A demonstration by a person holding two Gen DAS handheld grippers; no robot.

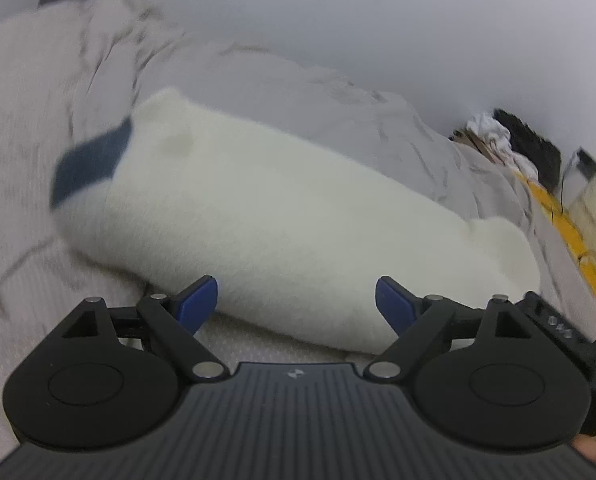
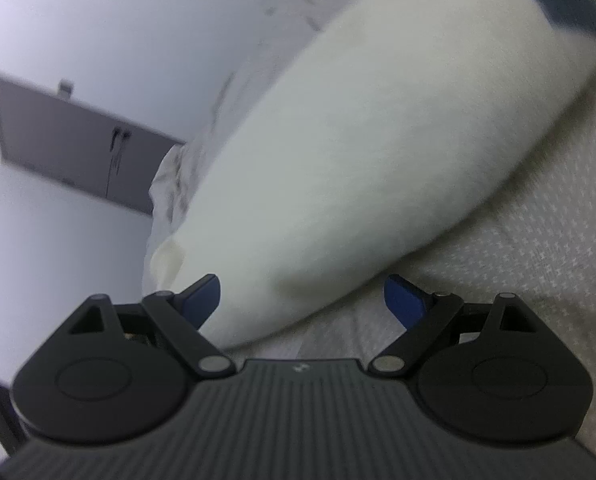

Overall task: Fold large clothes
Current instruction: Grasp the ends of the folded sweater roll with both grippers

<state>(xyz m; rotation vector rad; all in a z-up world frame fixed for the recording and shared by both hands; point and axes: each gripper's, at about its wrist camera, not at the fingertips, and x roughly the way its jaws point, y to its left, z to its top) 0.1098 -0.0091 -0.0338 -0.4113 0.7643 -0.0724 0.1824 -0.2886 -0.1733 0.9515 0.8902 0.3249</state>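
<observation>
A thick white fleece garment (image 1: pixel 281 224) lies folded in a long bundle on a bed, with a dark blue band (image 1: pixel 89 164) at its far left end. My left gripper (image 1: pixel 297 300) is open and empty, its blue fingertips (image 1: pixel 199 300) just short of the bundle's near edge. In the right wrist view the same white garment (image 2: pixel 358 168) runs diagonally, its blue band (image 2: pixel 570 4) at the top right. My right gripper (image 2: pixel 302 300) is open and empty, jaws either side of the bundle's near end.
The bed has a pale dotted sheet (image 2: pixel 518 248) and a crumpled grey duvet (image 1: pixel 338 96) behind the garment. A pile of dark and white items (image 1: pixel 514 144) and a yellow strip (image 1: pixel 566 232) lie at the right. A wall (image 2: pixel 57 20) and a grey panel (image 2: pixel 69 144) stand behind.
</observation>
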